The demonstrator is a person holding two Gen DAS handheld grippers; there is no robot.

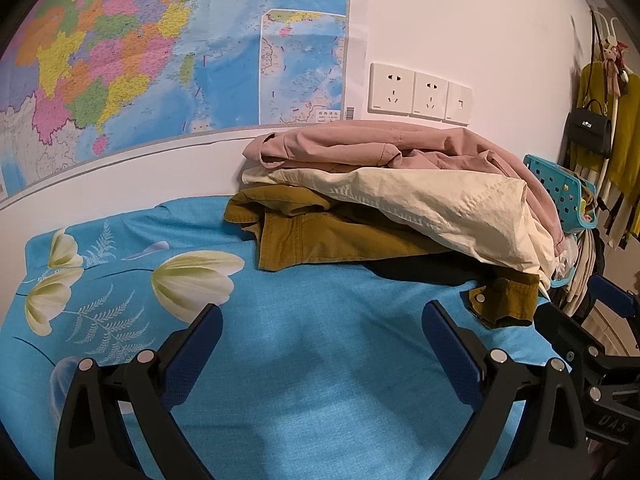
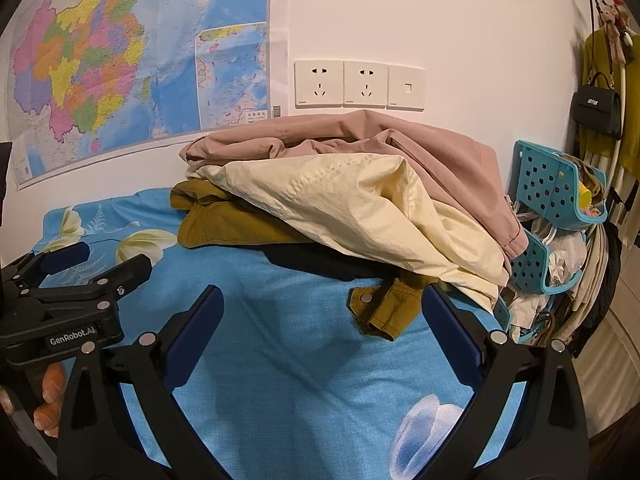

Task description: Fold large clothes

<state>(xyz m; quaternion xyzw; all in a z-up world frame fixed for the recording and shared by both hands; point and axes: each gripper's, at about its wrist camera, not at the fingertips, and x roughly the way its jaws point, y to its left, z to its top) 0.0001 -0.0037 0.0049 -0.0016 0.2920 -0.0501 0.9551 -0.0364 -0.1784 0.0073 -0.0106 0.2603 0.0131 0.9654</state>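
A pile of large clothes lies at the far side of the blue flowered cloth (image 1: 320, 360) (image 2: 304, 360): a pink garment (image 1: 360, 142) (image 2: 360, 140) on top, a cream one (image 1: 440, 204) (image 2: 360, 200) under it, an olive-brown one (image 1: 320, 236) (image 2: 224, 226) below, its snap cuff (image 1: 500, 300) (image 2: 380, 312) sticking out in front. My left gripper (image 1: 322, 320) is open and empty, short of the pile. My right gripper (image 2: 322, 304) is open and empty, its right finger beside the cuff. The left gripper (image 2: 84, 268) also shows in the right wrist view.
A map (image 1: 160, 60) (image 2: 140, 60) and wall sockets (image 1: 420, 94) (image 2: 360, 84) are on the wall behind. Turquoise baskets (image 1: 560, 192) (image 2: 556, 188) with clutter stand right of the pile. A black handbag (image 1: 590, 128) (image 2: 596, 108) and hanging clothes are at far right.
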